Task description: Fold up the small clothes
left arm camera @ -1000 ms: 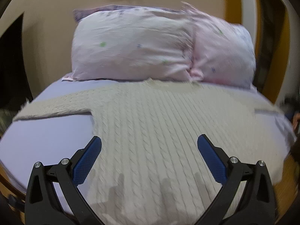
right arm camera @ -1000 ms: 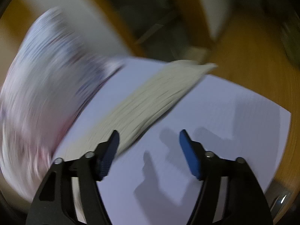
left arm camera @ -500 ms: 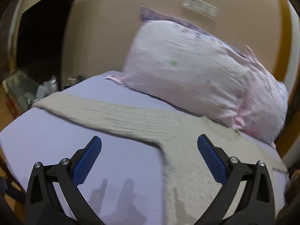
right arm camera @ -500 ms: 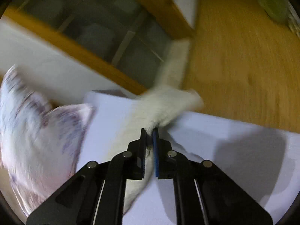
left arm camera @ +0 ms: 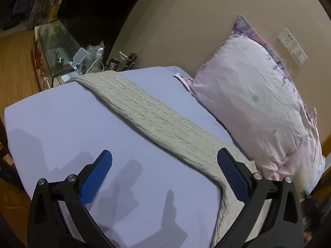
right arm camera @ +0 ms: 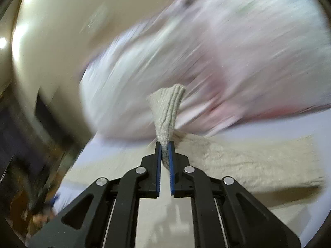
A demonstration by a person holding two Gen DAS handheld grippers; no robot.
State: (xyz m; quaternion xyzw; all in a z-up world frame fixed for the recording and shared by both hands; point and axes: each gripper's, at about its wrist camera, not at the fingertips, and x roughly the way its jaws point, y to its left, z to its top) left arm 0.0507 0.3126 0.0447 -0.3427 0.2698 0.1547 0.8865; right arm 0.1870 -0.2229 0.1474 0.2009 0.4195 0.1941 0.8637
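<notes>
A cream cable-knit sweater lies spread on the lilac bed sheet [left arm camera: 62, 124]. In the left wrist view its left sleeve [left arm camera: 149, 115] runs straight out towards the bed's far corner. My left gripper [left arm camera: 164, 165] is open and empty, held above the sheet beside that sleeve. In the right wrist view my right gripper [right arm camera: 164, 144] is shut on the cuff [right arm camera: 168, 111] of the other sleeve, which sticks up past the fingertips. The rest of the sweater [right arm camera: 248, 165] lies flat beyond it. This view is blurred by motion.
Two pink pillows [left arm camera: 258, 99] lean on the beige wall at the head of the bed; they also show, blurred, in the right wrist view [right arm camera: 206, 62]. A glass side table [left arm camera: 60, 47] with small clutter stands past the bed's far corner. Wooden floor [left arm camera: 14, 66] surrounds the bed.
My right gripper closed on the right sleeve cuff, then swung round with it towards the pillows. My left gripper stayed open and turned left along the left sleeve.
</notes>
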